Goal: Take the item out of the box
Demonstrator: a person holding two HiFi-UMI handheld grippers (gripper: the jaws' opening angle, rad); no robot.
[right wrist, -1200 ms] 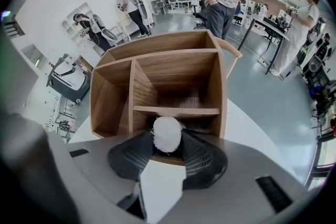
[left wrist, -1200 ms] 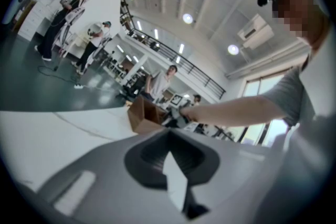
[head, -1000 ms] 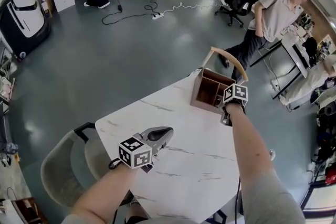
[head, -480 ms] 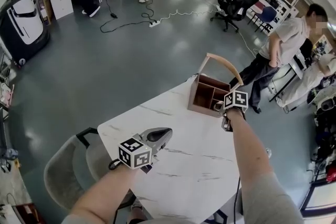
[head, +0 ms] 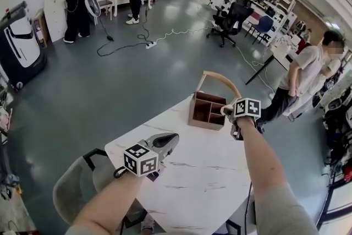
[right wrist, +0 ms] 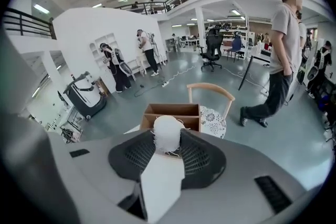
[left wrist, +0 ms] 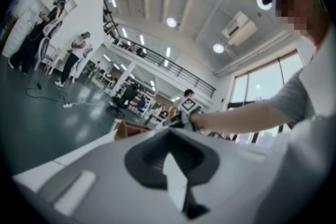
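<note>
Pinching round stringy ball (right wrist: 167, 126) w/ right tool (right wrist: 167, 138), by wooden box (right wrist: 173, 110).

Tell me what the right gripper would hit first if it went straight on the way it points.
Probably the wooden box, straight ahead of the right gripper and the white fluffy item it holds; depth is unclear.

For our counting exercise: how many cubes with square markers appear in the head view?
2. One cube sits on the left gripper, lower left; the other on the right gripper, beside the wooden box. None seems hidden.
</note>
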